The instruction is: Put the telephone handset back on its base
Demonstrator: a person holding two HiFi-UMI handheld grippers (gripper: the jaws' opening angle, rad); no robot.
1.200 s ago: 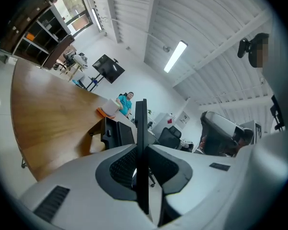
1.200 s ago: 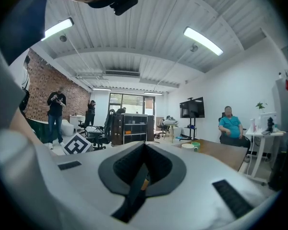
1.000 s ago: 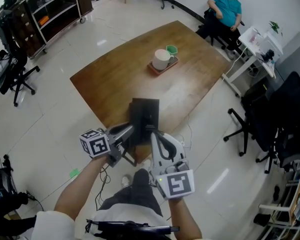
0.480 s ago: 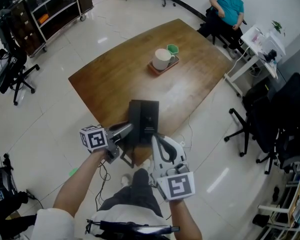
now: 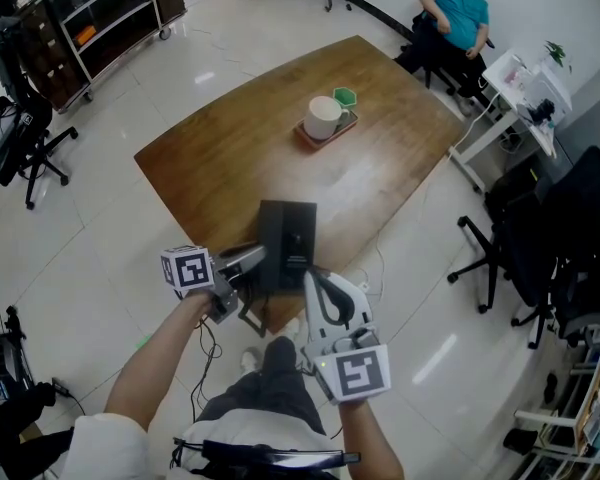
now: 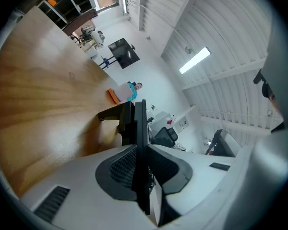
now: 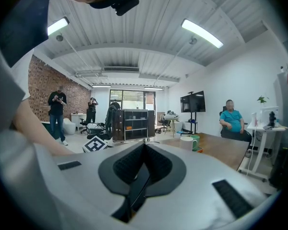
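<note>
Black plastic telephone handset [image 6: 140, 123] clamped in left gripper [image 5: 252, 260] at brown wooden worktop's [image 5: 230, 158] 6 o'clock edge; right gripper [image 5: 312, 276] closed, empty. Skewed seating could shove black base [image 5: 290, 228] off.

No words, numbers or brand names are legible anywhere. Only black-and-white square code patterns show, on the left marker cube [image 5: 187, 270] at eight o'clock and the right marker cube [image 5: 352, 370] at six.
</note>
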